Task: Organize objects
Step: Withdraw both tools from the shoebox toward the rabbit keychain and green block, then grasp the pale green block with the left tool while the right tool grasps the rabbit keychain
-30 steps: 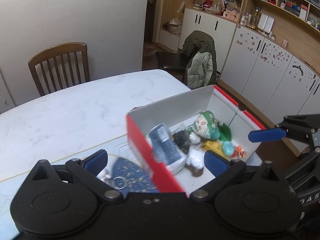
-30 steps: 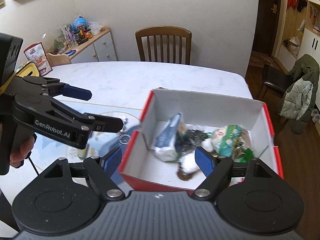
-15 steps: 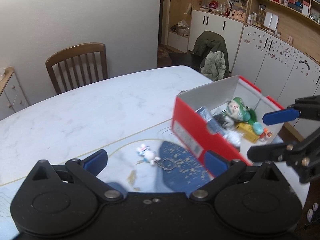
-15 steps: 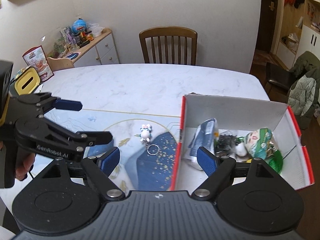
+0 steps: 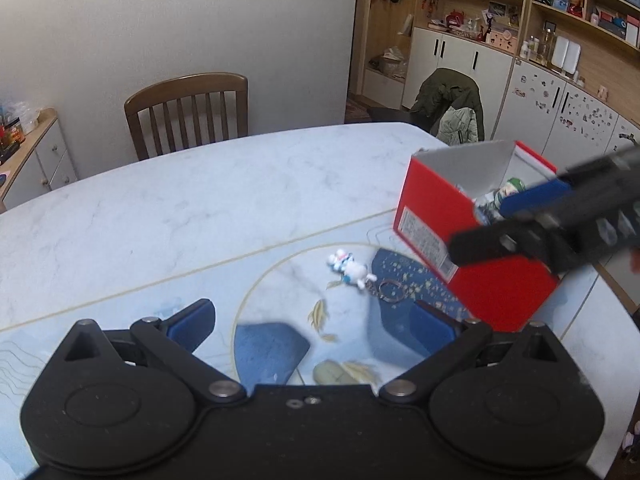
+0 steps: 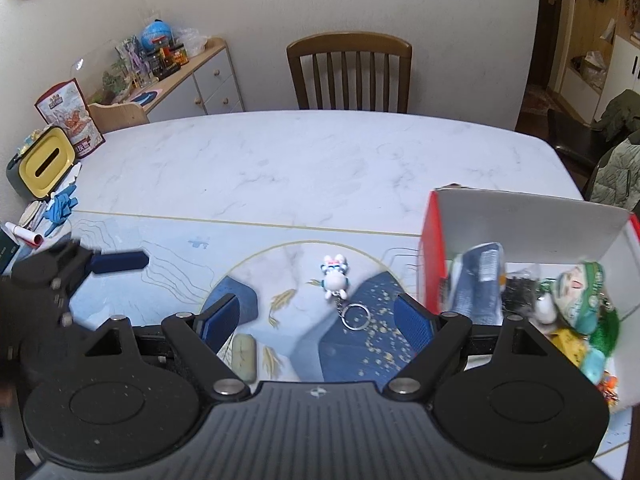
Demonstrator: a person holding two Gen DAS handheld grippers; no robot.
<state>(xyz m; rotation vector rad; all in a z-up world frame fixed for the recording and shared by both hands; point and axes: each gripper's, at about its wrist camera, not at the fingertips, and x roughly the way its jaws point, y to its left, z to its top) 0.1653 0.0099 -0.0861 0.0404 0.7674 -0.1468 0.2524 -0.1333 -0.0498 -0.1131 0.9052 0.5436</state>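
A small white bunny keychain (image 6: 335,279) with a metal ring (image 6: 354,316) lies on the blue patterned mat, also seen in the left wrist view as the keychain (image 5: 352,270). My right gripper (image 6: 318,320) is open and empty, just short of the ring. My left gripper (image 5: 314,322) is open and empty too, a little nearer than the keychain. The red box (image 6: 524,216) with white inner walls stands right of it and holds a blue packet (image 6: 476,276), a green-capped doll and other small items. The red box (image 5: 436,216) is partly hidden by my blurred right gripper (image 5: 478,226).
A wooden chair (image 6: 349,72) stands at the far side of the marble table (image 6: 304,160). A yellow-lidded tissue box (image 6: 42,164), blue gloves (image 6: 60,208) and papers sit at the left edge. A jacket-draped chair (image 5: 452,110) stands beyond the right end.
Both grippers have drawn back and swung left, away from over the box. The box now sits at the right of both views, and the keychain has come into sight ahead of the fingers.
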